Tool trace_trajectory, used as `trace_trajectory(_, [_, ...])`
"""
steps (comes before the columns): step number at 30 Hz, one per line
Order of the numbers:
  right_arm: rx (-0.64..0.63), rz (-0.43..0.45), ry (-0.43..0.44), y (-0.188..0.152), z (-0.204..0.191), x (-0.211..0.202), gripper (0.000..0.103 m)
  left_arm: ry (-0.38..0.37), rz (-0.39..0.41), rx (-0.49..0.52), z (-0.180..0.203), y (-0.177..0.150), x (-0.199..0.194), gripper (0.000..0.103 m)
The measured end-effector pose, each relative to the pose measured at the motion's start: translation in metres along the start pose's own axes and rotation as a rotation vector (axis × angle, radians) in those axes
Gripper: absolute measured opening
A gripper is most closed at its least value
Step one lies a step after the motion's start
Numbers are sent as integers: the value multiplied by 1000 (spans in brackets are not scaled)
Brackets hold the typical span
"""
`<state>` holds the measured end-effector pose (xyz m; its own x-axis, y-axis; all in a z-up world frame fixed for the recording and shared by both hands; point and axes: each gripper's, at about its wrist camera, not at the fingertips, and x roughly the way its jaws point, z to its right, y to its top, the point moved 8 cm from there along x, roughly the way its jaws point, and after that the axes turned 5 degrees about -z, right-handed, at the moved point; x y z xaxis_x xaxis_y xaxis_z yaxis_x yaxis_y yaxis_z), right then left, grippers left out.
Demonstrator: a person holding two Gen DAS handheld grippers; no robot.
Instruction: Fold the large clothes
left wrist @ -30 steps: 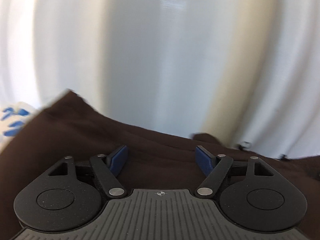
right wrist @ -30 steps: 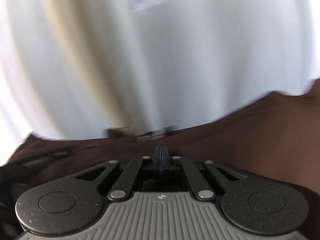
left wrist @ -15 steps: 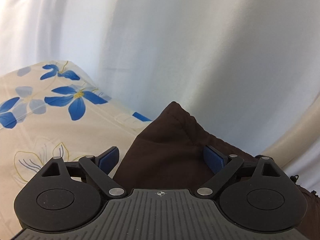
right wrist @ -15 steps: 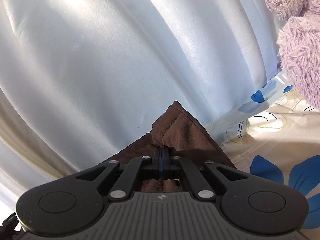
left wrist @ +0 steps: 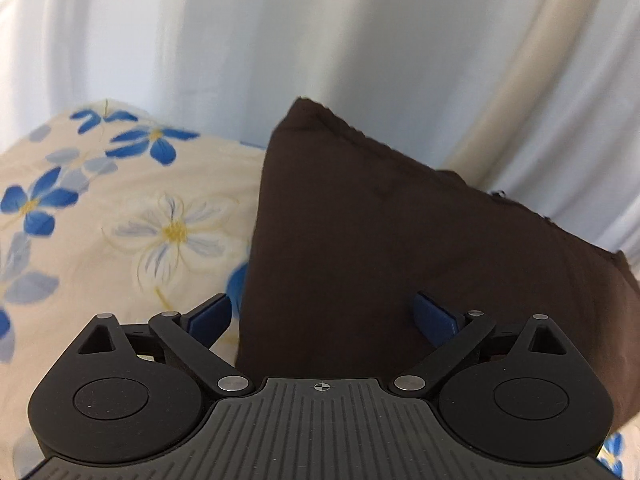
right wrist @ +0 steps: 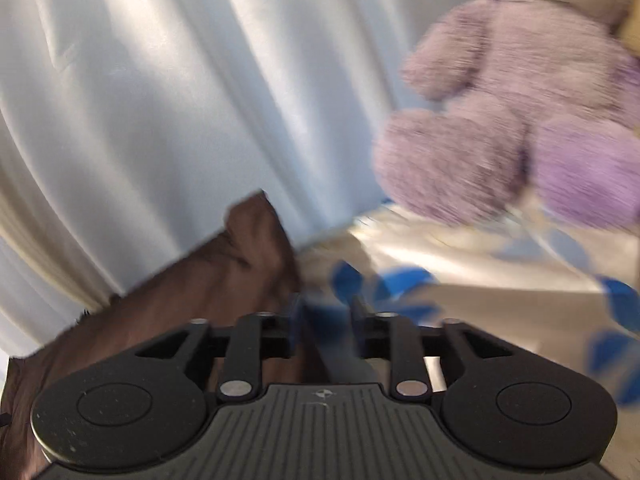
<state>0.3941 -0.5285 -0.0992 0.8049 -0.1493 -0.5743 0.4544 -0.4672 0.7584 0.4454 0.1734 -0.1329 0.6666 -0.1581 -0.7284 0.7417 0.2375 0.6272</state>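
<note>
A dark brown garment (left wrist: 380, 240) lies on the flowered bed sheet (left wrist: 120, 220), one corner pointing up towards the curtain. My left gripper (left wrist: 322, 314) hovers over its near part with the jaws wide and still opening; the cloth lies below them, touching neither blue pad. In the blurred right wrist view the same garment (right wrist: 224, 280) sits at the left with its corner sticking up. My right gripper (right wrist: 326, 320) is just right of that edge, its jaws opening. Only sheet shows through the gap.
A white curtain (left wrist: 320, 40) hangs close behind the bed, also filling the left of the right wrist view (right wrist: 160, 100). A purple plush bear (right wrist: 520, 120) sits on the sheet (right wrist: 480, 300) at the far right.
The right gripper was shut on the garment's corner and has let it go, swinging right towards the plush bear. The left gripper's jaws widened and it moved, so more sheet shows.
</note>
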Motion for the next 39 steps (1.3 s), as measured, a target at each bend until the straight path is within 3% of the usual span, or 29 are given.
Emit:
trace_trajectory(4, [108, -70, 75, -40, 29, -33, 30, -138, -49, -95, 1, -36, -17, 100])
trace_trajectory(8, [145, -107, 163, -62, 32, -37, 36, -149, -39, -127, 1, -41, -24, 99])
trace_trajectory(12, [242, -175, 308, -68, 21, -34, 41, -151, -47, -118, 3, -39, -29, 96])
trace_trajectory(14, [208, -173, 316, -69, 16, -35, 48, -155, -49, -95, 2, -41, -31, 93])
trace_trajectory(18, [183, -235, 350, -76, 11, -23, 49, -166, -60, -106, -5, -44, -25, 91])
trace_trajectory(20, [133, -225, 338, -79, 7, -20, 39, -176, -57, -123, -4, -44, -27, 86])
trace_trajectory(25, [79, -222, 378, -74, 3, -27, 34, -201, -32, -79, -6, -42, -38, 73])
trace_trajectory(30, [97, -277, 377, -75, -2, -15, 46, -169, -40, -149, -7, -39, -34, 66])
trace_trajectory(32, [105, -264, 336, -75, -6, -11, 41, -148, -33, -155, -4, -35, -40, 51])
trace_trajectory(35, [39, -211, 274, -71, -20, -21, 27, -133, -13, -125, 6, -25, -60, 41])
trace_trajectory(39, [-36, -128, 344, -49, -45, -61, 17, -146, 35, -77, 33, -9, -101, 35])
